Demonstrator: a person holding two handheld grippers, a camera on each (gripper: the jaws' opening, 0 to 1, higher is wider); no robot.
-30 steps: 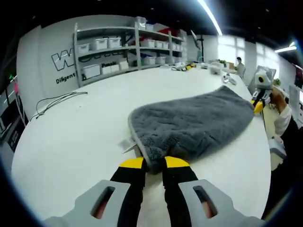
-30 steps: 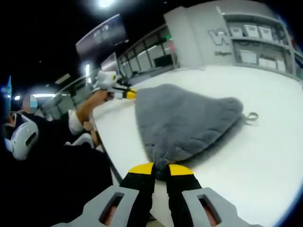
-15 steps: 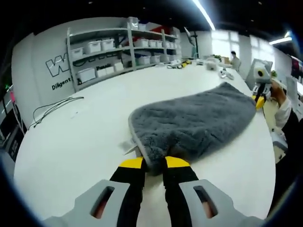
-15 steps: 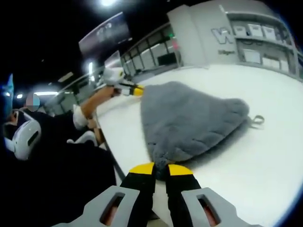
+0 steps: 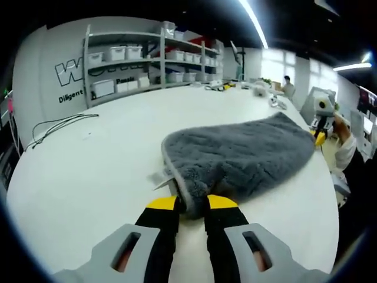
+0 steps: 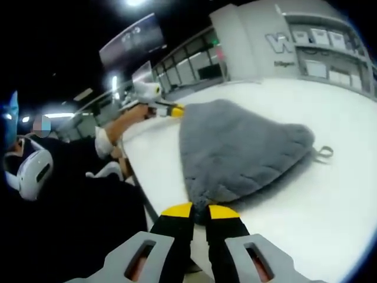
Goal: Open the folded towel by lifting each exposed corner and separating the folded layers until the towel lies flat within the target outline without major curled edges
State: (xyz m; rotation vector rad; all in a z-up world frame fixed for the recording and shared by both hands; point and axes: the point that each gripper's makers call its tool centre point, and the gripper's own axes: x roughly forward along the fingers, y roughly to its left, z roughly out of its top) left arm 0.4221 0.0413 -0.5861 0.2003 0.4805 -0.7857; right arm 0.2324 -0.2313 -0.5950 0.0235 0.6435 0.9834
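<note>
left gripper view: the left gripper (image 5: 192,204), yellow-tipped jaws closed on the near corner of the grey towel (image 5: 241,156), which is spread across the white counter (image 5: 88,165). a small white label (image 5: 160,177) sticks out at the towel's edge just beside the jaws. farther off, the right gripper (image 5: 321,121) sits at the towel's far corner; a black cable (image 5: 56,127) and storage shelves (image 5: 147,59) lie beyond.

right gripper view: the right gripper (image 6: 199,212) pinches another towel (image 6: 235,150) corner near the counter (image 6: 330,194) edge; the left gripper (image 6: 162,108) is at the far corner.
</note>
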